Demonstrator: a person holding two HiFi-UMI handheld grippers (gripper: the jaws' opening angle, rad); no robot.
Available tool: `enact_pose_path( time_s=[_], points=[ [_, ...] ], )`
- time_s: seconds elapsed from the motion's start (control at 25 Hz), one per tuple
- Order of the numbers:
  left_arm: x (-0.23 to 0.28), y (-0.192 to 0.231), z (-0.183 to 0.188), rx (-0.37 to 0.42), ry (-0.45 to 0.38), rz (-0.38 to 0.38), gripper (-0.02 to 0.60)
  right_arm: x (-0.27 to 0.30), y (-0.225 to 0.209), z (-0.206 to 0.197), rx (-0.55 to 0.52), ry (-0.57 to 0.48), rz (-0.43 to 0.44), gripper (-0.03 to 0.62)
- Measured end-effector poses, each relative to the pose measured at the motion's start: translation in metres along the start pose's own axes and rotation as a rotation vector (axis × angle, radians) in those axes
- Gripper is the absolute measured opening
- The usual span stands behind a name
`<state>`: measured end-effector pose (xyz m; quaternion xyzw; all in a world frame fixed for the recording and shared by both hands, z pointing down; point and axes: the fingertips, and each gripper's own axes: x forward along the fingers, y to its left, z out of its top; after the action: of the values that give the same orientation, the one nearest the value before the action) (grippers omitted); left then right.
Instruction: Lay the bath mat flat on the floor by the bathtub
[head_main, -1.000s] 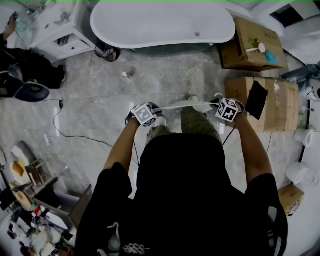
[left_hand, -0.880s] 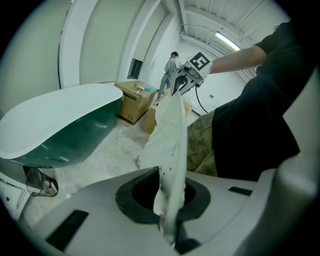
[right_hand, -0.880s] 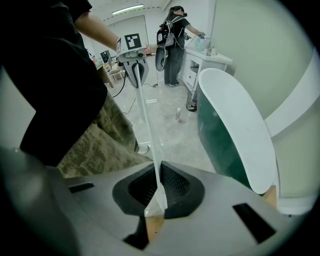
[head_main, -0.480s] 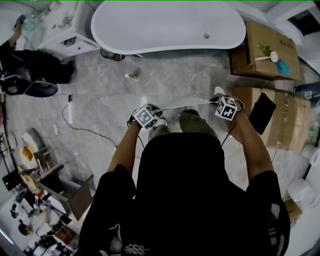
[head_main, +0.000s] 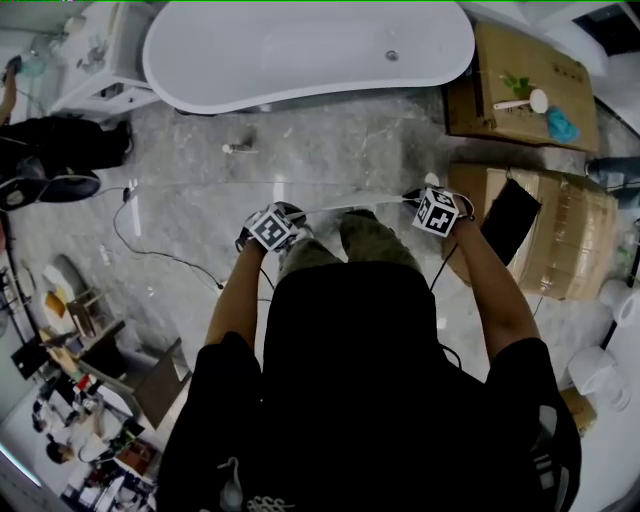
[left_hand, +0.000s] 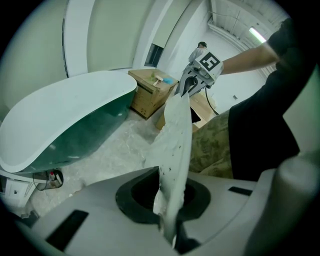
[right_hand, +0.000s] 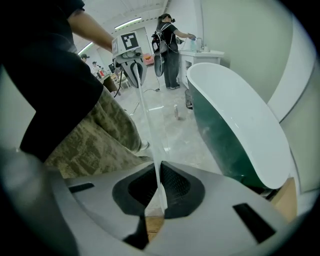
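A thin white bath mat (head_main: 352, 204) hangs stretched between my two grippers, above the marble floor in front of the white bathtub (head_main: 300, 45). My left gripper (head_main: 268, 228) is shut on one end of the bath mat (left_hand: 172, 150). My right gripper (head_main: 438, 211) is shut on the other end of the bath mat (right_hand: 150, 130), which runs edge-on toward the left gripper. The tub (left_hand: 65, 120) shows white inside and dark green outside (right_hand: 235, 125). The mat's lower part is hidden behind my legs in the head view.
Cardboard boxes (head_main: 530, 80) stand right of the tub, one with a black flat item (head_main: 508, 222) on it. A white cabinet (head_main: 100, 60) is at the tub's left end. A cable (head_main: 150, 240) and a small object (head_main: 235, 149) lie on the floor. Another person (right_hand: 167, 47) stands by the cabinet.
Both grippers have carried the stretched mat closer to the tub's side, and the view has shifted so the tub sits further left.
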<state>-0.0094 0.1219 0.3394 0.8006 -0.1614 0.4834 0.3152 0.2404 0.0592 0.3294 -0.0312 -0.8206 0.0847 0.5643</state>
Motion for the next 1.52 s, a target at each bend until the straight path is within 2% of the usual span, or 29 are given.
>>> enact_pose_path(
  time_s=[0.2, 0.36, 0.56, 0.72, 0.96, 1.08, 1.16, 1.32, 1.52],
  points=[
    [0.011, 0.001, 0.015, -0.022, 0.030, 0.008, 0.029, 0.004, -0.010, -0.019, 0.059, -0.016, 0.015, 0.026],
    [0.015, 0.010, 0.016, 0.016, 0.041, -0.008, 0.029, 0.012, -0.018, -0.016, 0.119, -0.029, -0.001, 0.026],
    [0.032, 0.018, 0.002, 0.020, 0.040, -0.039, 0.029, 0.027, -0.008, -0.018, 0.217, -0.017, -0.027, 0.026],
    [0.032, 0.055, -0.005, 0.062, 0.030, -0.047, 0.029, 0.045, -0.025, 0.002, 0.345, -0.036, -0.062, 0.026],
    [0.041, 0.094, -0.028, 0.073, 0.009, -0.081, 0.028, 0.074, -0.040, 0.031, 0.397, -0.010, -0.124, 0.026],
    [0.050, 0.112, -0.041, 0.093, 0.011, -0.088, 0.028, 0.089, -0.047, 0.043, 0.476, -0.026, -0.156, 0.026],
    [0.059, 0.124, -0.050, 0.121, 0.022, -0.104, 0.028, 0.101, -0.049, 0.047, 0.530, -0.049, -0.149, 0.026],
    [0.084, 0.138, -0.061, 0.178, 0.037, -0.136, 0.028, 0.132, -0.048, 0.036, 0.494, -0.040, -0.133, 0.026],
    [0.120, 0.143, -0.086, 0.233, 0.080, -0.104, 0.029, 0.185, -0.054, 0.019, 0.522, -0.048, -0.159, 0.026]
  ],
)
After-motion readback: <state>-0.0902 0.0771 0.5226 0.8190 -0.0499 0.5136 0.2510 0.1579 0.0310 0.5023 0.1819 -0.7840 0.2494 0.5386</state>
